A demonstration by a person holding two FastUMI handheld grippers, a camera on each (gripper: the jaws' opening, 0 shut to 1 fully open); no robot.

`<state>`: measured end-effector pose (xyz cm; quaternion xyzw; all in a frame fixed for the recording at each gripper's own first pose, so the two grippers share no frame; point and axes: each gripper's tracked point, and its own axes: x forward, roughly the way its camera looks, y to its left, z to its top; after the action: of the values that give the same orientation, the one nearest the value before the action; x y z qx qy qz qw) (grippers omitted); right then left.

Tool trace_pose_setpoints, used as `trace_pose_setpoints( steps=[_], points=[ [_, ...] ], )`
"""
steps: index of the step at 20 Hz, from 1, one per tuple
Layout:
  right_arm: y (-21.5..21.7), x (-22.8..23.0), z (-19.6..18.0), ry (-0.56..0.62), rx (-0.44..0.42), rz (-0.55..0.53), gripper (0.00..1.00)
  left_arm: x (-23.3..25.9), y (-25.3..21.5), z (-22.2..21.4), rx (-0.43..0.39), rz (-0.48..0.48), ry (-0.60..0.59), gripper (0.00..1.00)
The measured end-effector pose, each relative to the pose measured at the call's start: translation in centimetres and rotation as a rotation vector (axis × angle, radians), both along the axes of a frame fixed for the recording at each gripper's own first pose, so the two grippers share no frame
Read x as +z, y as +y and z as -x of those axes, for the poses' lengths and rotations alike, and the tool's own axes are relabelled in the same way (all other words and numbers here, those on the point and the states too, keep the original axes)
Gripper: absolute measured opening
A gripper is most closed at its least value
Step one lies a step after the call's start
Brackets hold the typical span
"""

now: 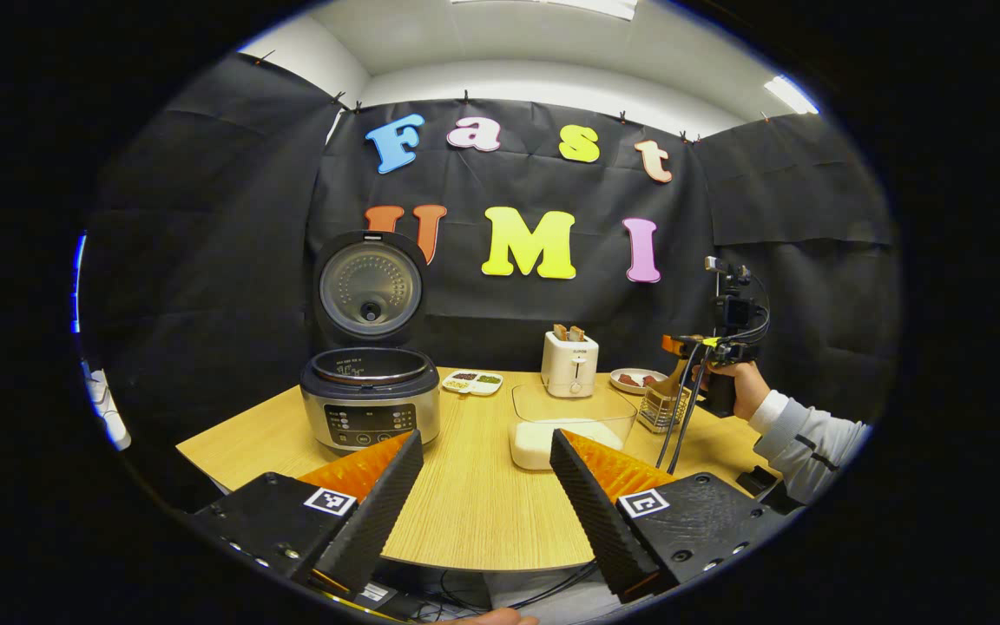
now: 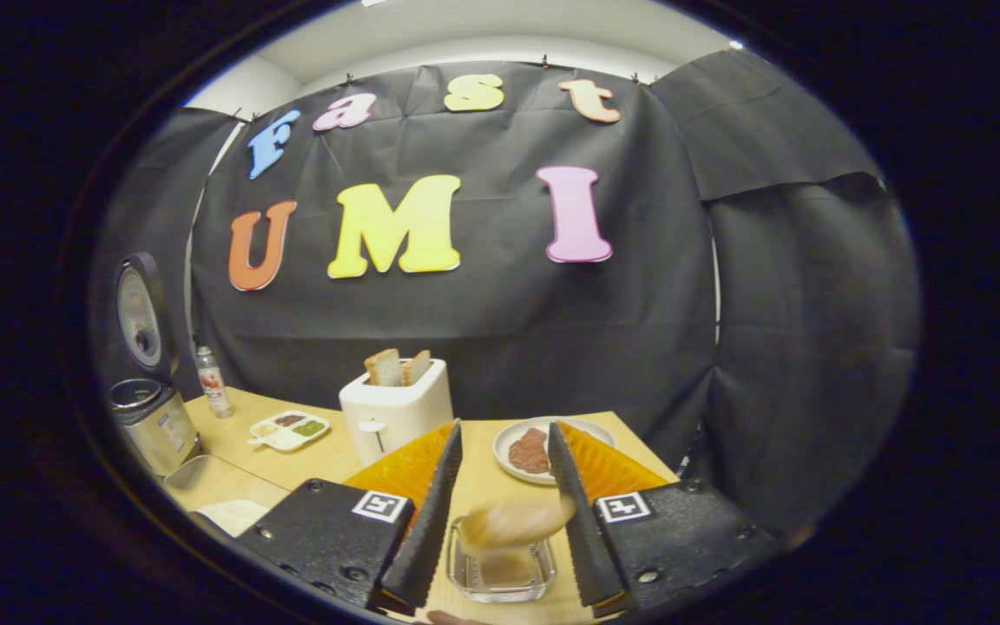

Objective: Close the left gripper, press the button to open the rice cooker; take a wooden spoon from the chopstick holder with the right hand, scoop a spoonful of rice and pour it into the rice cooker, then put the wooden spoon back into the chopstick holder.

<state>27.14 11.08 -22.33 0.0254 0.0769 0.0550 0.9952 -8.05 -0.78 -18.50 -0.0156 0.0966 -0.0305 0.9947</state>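
Observation:
The rice cooker point(image 1: 370, 404) stands on the left of the table with its lid point(image 1: 370, 286) swung up, and it also shows at the far left point(image 2: 153, 425). My left gripper point(image 1: 487, 434) hangs open in front of it, holding nothing. A clear box of white rice point(image 1: 565, 434) sits mid-table. Across the table a hand holds my right gripper point(image 1: 682, 345) just above the chopstick holder point(image 1: 663, 410). Seen from that gripper point(image 2: 504, 427), the blurred wooden spoon point(image 2: 513, 521) stands in the holder point(image 2: 500, 573) between the spread fingers, brushing only the right-hand one.
A white toaster point(image 1: 569, 363) with bread slices stands behind the rice box. A plate of meat point(image 2: 543, 451) lies near the far right corner. A small divided dish point(image 1: 472, 382) and a bottle point(image 2: 212, 380) sit towards the back. Cables hang below the right gripper.

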Motion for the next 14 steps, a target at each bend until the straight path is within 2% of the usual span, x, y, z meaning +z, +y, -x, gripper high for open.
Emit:
trace_pose_setpoints(
  steps=[1, 2, 3, 4, 8, 12, 13, 14],
  points=[
    [0.2, 1.0, 0.6, -0.015, 0.013, -0.006, 0.80, -0.2, 0.0, -0.2, 0.001, -0.001, 0.001, 0.95],
    [0.2, 1.4, 1.3, -0.013, 0.003, -0.001, 0.90, -0.4, -0.1, -0.4, 0.001, 0.004, 0.006, 0.95],
    [-0.4, 2.1, 1.8, -0.013, -0.037, -0.006, 1.00, -0.4, -0.1, -0.5, 0.001, 0.010, 0.009, 0.95],
    [-0.8, 2.7, 2.4, -0.003, -0.070, -0.010, 1.00, -0.4, 0.0, -0.7, 0.004, 0.014, 0.013, 0.95],
    [-0.5, 4.3, 6.4, 0.032, -0.109, -0.055, 1.00, 0.3, 1.1, -1.5, 0.030, -0.016, -0.012, 0.95],
    [1.5, 5.9, 11.4, 0.002, -0.050, -0.158, 1.00, 1.1, 2.4, -1.7, 0.047, -0.031, -0.020, 0.95],
    [1.4, 5.8, 12.3, -0.002, -0.056, -0.147, 1.00, 1.5, 2.7, -1.7, 0.048, -0.025, -0.028, 0.95],
    [1.4, 5.5, 13.2, -0.002, -0.057, -0.124, 0.96, 1.8, 3.1, -1.8, 0.052, -0.021, -0.034, 0.94]
  ],
)
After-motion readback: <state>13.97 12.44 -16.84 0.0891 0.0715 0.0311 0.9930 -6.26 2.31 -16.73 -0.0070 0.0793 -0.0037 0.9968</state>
